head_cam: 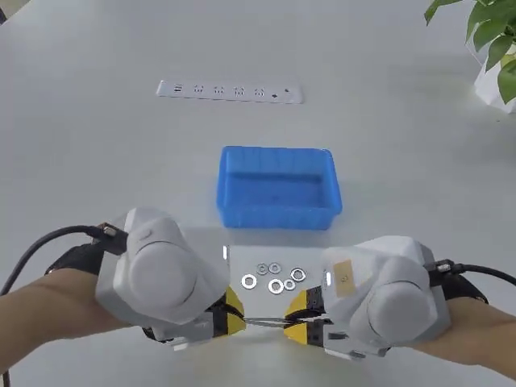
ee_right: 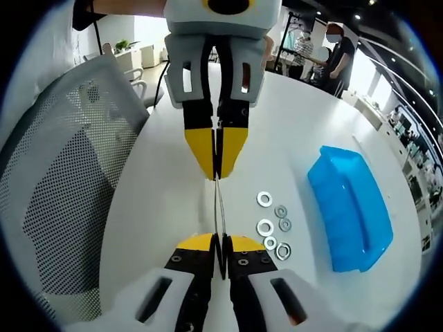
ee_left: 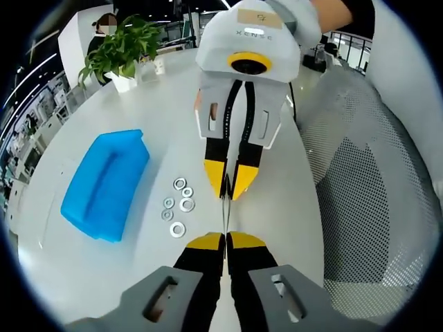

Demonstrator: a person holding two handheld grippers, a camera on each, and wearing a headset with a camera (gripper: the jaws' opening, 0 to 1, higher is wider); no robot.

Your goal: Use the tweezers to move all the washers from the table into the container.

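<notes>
Tweezers (head_cam: pixel 262 322), thin silver metal: spanning left tool (ee_left: pixel 225 241) and right tool (ee_right: pixel 220 241), each pinched closed on one end. Small silver ring washers (head_cam: pixel 274 278): loose on white surface (head_cam: pixel 121 145), near blue plastic container (head_cam: pixel 278 216). Hazard: uneven release drops tweezers among washers; tip end possibly rightward, too thin to tell.

The tweezers (head_cam: pixel 266 322) are hiding both ends inside closed jaws; the head view's edge is cropping the plant (head_cam: pixel 485 22).
</notes>
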